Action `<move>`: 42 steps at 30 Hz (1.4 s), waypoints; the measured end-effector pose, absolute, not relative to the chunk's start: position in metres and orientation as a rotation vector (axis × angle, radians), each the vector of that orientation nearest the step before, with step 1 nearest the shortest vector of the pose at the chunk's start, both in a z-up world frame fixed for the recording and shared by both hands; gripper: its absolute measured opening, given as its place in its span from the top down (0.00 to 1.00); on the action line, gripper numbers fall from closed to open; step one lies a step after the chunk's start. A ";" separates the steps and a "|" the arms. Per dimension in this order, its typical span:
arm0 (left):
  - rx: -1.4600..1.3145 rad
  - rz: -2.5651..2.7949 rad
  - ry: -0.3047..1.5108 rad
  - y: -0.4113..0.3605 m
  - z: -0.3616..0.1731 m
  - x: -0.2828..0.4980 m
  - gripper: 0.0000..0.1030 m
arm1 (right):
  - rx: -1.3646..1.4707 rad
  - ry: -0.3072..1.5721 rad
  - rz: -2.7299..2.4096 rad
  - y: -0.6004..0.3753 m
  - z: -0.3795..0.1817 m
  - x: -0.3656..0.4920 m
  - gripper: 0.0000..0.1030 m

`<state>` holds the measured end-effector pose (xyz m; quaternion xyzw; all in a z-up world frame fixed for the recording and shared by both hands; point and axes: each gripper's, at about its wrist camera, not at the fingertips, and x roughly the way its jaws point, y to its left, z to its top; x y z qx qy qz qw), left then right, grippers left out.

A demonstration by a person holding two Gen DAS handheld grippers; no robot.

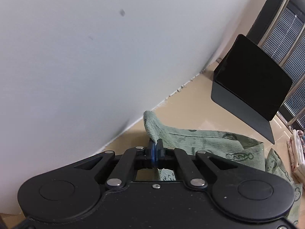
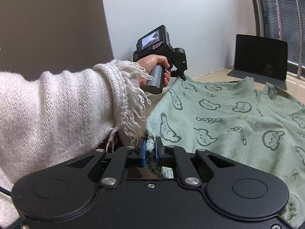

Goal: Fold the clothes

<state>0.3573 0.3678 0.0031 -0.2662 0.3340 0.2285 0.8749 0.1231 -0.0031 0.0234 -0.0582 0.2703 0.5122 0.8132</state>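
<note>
Fabric is pinched in both grippers at once. The left gripper (image 1: 156,148) has its jaws together on a thin edge of the green printed garment (image 1: 209,143), and the right gripper (image 2: 150,152) is clamped on a thicker bunched hem of the same garment (image 2: 219,118). In the right wrist view the person's left hand (image 2: 152,66), in a cream knitted sleeve (image 2: 57,110), holds the other tool raised at the garment's far corner, near the white wall (image 1: 76,57).

The garment lies spread over the beige counter (image 1: 200,99), reaching toward the far edge, where a dark tablet on its stand (image 2: 261,57) sits by the window blinds (image 2: 286,19). It is lifted at the two gripped points along its left side and sags between them.

As a judgement, the step in hand is the start of a fold: one side edge is held at two points, ready to be carried across. The next move calls for both hands to travel together toward the right side of the counter, keeping the edge taut and level so the cloth lays flat, without dragging the far part into the tablet.

No brand or readable writing shows. The fabric carries only dark green cartoon bear faces and similar motifs; a small label on the raised tool's screen is too small to read.
</note>
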 end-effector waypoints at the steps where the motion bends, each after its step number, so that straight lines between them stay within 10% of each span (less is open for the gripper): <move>1: -0.555 0.479 0.695 0.368 0.006 0.355 0.99 | -0.113 0.580 1.102 -0.004 0.022 0.123 0.92; 17: -0.399 0.206 0.558 0.178 0.138 0.451 0.99 | 0.513 0.517 0.894 -0.130 0.001 0.169 0.92; 27: -0.196 0.120 0.708 -0.019 0.078 0.543 0.99 | 0.907 0.618 0.659 -0.232 -0.058 0.190 0.92; 42: -0.158 0.089 0.835 -0.071 0.012 0.573 0.99 | 1.112 0.648 0.503 -0.276 -0.090 0.184 0.92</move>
